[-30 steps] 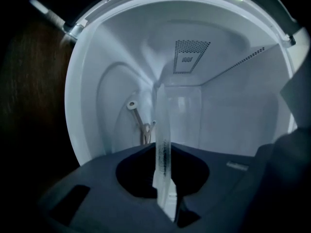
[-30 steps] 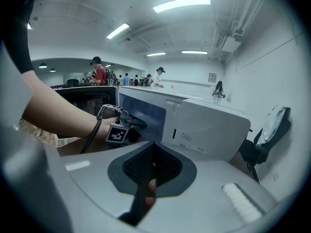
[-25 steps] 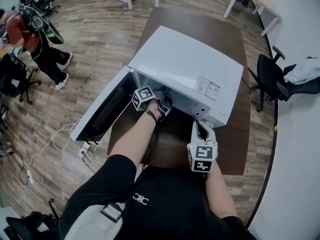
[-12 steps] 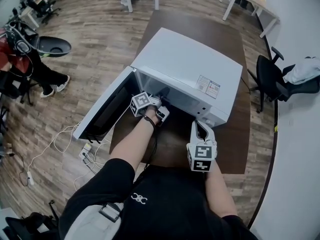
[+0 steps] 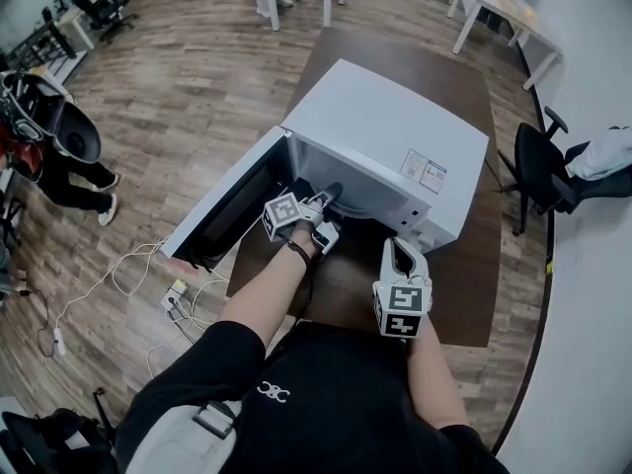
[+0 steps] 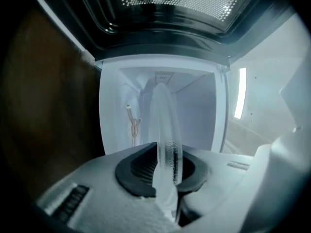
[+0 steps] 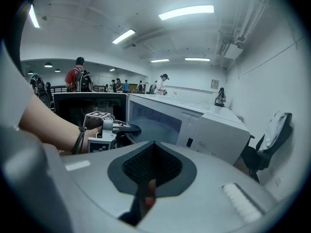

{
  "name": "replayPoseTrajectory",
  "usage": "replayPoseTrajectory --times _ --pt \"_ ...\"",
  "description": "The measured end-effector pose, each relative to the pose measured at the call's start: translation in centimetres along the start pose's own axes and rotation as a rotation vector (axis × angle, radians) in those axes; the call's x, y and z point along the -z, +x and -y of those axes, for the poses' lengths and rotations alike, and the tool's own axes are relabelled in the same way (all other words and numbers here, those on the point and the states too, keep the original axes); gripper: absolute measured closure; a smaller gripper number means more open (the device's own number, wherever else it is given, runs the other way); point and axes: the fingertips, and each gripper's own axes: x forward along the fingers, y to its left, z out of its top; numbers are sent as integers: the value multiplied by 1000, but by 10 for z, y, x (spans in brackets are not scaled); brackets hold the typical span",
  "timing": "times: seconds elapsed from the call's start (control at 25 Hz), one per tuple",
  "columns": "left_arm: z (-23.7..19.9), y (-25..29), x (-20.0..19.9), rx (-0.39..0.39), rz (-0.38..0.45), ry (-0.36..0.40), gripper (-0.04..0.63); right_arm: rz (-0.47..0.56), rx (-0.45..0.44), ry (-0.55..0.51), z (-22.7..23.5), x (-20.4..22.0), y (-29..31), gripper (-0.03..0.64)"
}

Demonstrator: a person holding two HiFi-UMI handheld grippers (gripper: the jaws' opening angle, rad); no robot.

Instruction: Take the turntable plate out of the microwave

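The white microwave [image 5: 385, 131] stands on a brown table [image 5: 472, 270] with its door [image 5: 222, 210] swung open to the left. My left gripper [image 5: 329, 197] is at the cavity mouth, shut on the glass turntable plate [image 6: 164, 125]. In the left gripper view the plate shows edge-on, pinched between the dark pads [image 6: 136, 171]. The right gripper view shows the same plate [image 7: 151, 124] tilted in the opening, with the left gripper [image 7: 127, 128] on its rim. My right gripper [image 5: 400, 253] hovers by the microwave's front right corner, jaws together and holding nothing.
A black office chair [image 5: 538, 161] stands to the right of the table. Cables and a power strip [image 5: 168, 294] lie on the wood floor below the door. A person [image 5: 44, 156] stands at far left, and white tables [image 5: 504, 8] are behind.
My left gripper has drawn back from inside the cavity toward its mouth with the plate between its jaws. The right gripper has hardly shifted.
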Motion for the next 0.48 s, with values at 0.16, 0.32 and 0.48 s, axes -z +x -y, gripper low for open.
replayPoseTrajectory --times 0.16,0.32,0.48 --pt "4 -20 7 5 -6 1 558 14 2 4 -6 -2 -7 607" --pt "9 -44 13 22 3 -12 558 23 -1 19 -13 0 -12 607" --pt "18 -76 19 42 15 -23 558 42 -34 76 -25 -1 -20 607"
